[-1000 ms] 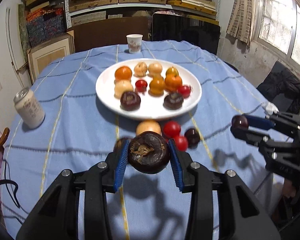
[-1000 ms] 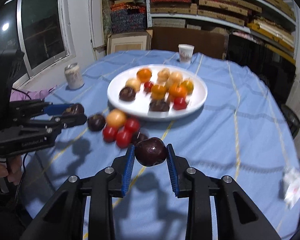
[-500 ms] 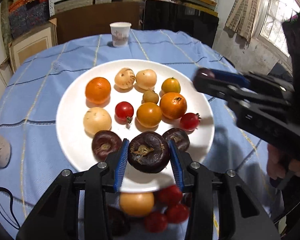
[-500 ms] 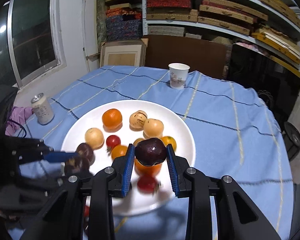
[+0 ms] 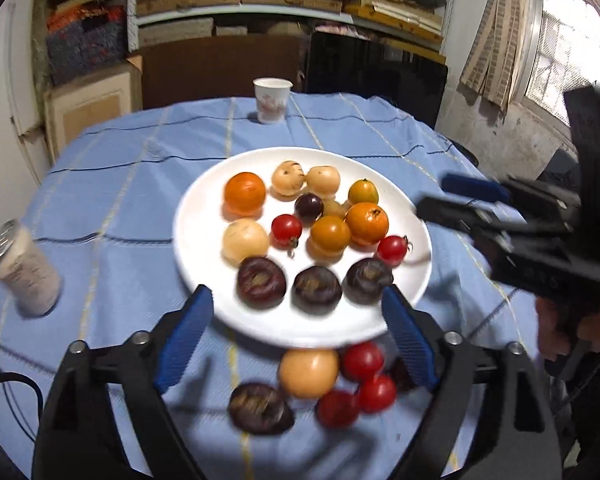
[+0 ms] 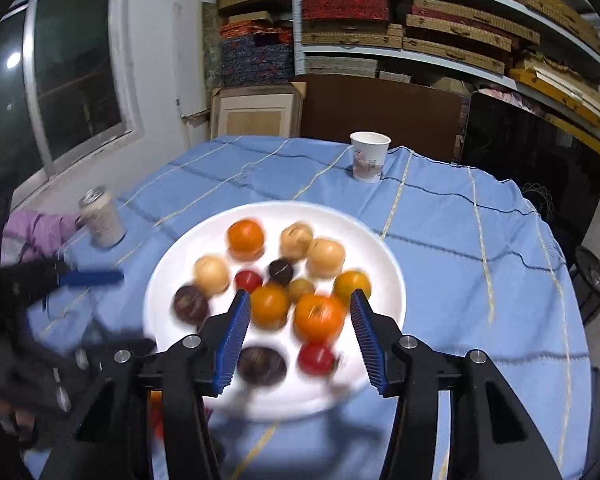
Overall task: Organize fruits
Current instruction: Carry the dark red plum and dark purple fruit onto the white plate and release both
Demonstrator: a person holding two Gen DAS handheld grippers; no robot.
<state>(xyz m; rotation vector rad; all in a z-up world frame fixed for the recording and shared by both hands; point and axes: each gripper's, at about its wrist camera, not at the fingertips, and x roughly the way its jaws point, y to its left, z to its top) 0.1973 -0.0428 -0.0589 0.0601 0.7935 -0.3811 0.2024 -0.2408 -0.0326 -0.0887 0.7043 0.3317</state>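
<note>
With both sets of jaws having just been opening, neither pair grips anything now. Left gripper [image 5: 296, 330]: spread wide, nothing between the pads; the dark brown fruit it carried half a second ago now sits in the middle of a row of three [image 5: 317, 289] at the 6 o'clock rim of the white plate [image 5: 198, 216]. Right gripper [image 6: 298, 334]: parted about halfway, empty; its small dark plum [image 6: 281, 271] now rests near plate centre, among the orange and tan fruits.

Judgement: two more pieces delivered, sorted roughly by kind.

Off the plate, at its 6 o'clock edge on the blue cloth [image 5: 112, 184]: a tan fruit [image 5: 309, 373], three cherry tomatoes [image 5: 362, 361], one dark brown fruit [image 5: 260, 408]. These remain.

Can [image 5: 24, 276] at 9 o'clock, paper cup [image 5: 271, 100] at 12. Views blurred.
</note>
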